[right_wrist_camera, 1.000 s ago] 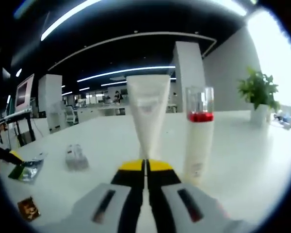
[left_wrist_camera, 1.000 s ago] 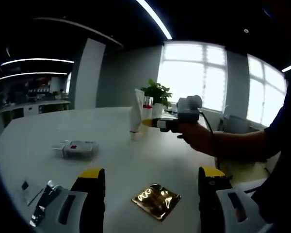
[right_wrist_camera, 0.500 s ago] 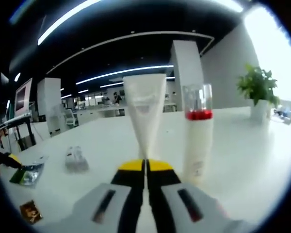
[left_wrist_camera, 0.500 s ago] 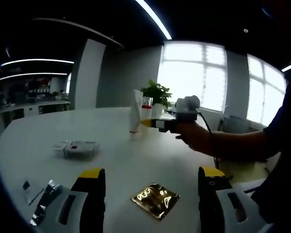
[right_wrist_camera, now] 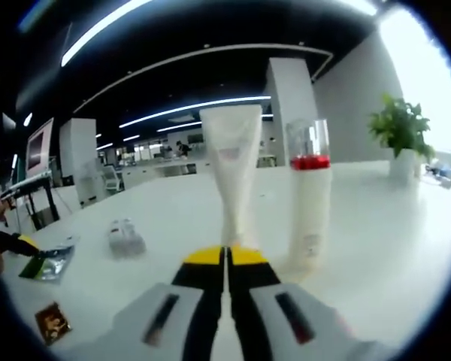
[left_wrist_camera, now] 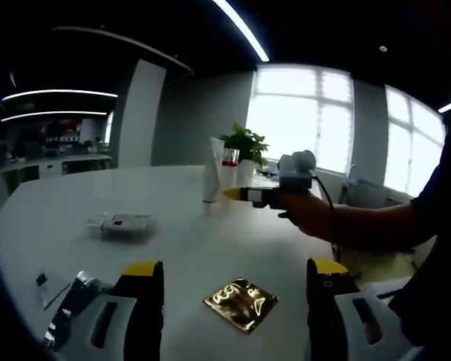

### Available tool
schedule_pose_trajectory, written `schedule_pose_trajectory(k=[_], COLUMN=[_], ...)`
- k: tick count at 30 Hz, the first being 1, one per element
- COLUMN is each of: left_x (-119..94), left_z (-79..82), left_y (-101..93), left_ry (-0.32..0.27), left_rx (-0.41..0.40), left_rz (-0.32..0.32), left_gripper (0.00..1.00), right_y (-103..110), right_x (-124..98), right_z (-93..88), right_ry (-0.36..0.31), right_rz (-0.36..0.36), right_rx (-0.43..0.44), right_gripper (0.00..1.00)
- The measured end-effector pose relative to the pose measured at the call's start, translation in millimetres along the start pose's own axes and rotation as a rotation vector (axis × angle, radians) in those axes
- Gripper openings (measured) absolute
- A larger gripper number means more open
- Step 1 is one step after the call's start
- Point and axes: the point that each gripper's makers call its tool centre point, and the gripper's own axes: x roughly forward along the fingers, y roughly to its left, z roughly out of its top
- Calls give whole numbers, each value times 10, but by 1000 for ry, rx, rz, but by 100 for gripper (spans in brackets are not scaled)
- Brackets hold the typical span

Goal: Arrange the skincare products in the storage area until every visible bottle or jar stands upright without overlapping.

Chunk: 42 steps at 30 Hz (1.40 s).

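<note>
My right gripper (right_wrist_camera: 227, 259) is closed on nothing, just short of the white tube (right_wrist_camera: 231, 177), which stands upright beside the bottle (right_wrist_camera: 308, 199), apart, not overlapping. My left gripper (left_wrist_camera: 237, 274) hangs wide open over a gold sachet (left_wrist_camera: 240, 302). The bench (left_wrist_camera: 180, 248) has open room around.

- The left gripper view looks low across the white table (left_wrist_camera: 210, 241) toward bright windows (left_wrist_camera: 301, 113), its own two jaws rising well apart at the bottom edge.
- It stands far back: the white tube (left_wrist_camera: 210, 179) and the red-banded bottle (left_wrist_camera: 228, 169) appear small, with the right gripper (left_wrist_camera: 233, 194) near them.
- The right gripper view sits close to the tube (right_wrist_camera: 231, 169) and bottle (right_wrist_camera: 308, 195), facing the office interior, with the jaws pressed together.
- Both views share the tube, the bottle, the potted plant (right_wrist_camera: 402, 139) and the gold packet (left_wrist_camera: 240, 304).
</note>
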Motion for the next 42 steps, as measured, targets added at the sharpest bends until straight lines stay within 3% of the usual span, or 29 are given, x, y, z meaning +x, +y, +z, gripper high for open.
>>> schedule_pose_trajectory(k=[12, 31, 42], left_x=[-135, -290, -324], left_z=[-27, -119, -139], left_y=[56, 123, 142], left_ry=[-2, -8, -10], left_rx=[-5, -26, -32], left_rz=[31, 79, 97], left_gripper=[79, 79, 79], right_y=[244, 952, 1107], right_x=[36, 119, 175], right_z=[50, 92, 14], right_ry=[-4, 39, 89], right_rz=[56, 276, 346], right_rx=[-16, -43, -34], right_gripper=[0, 3, 14])
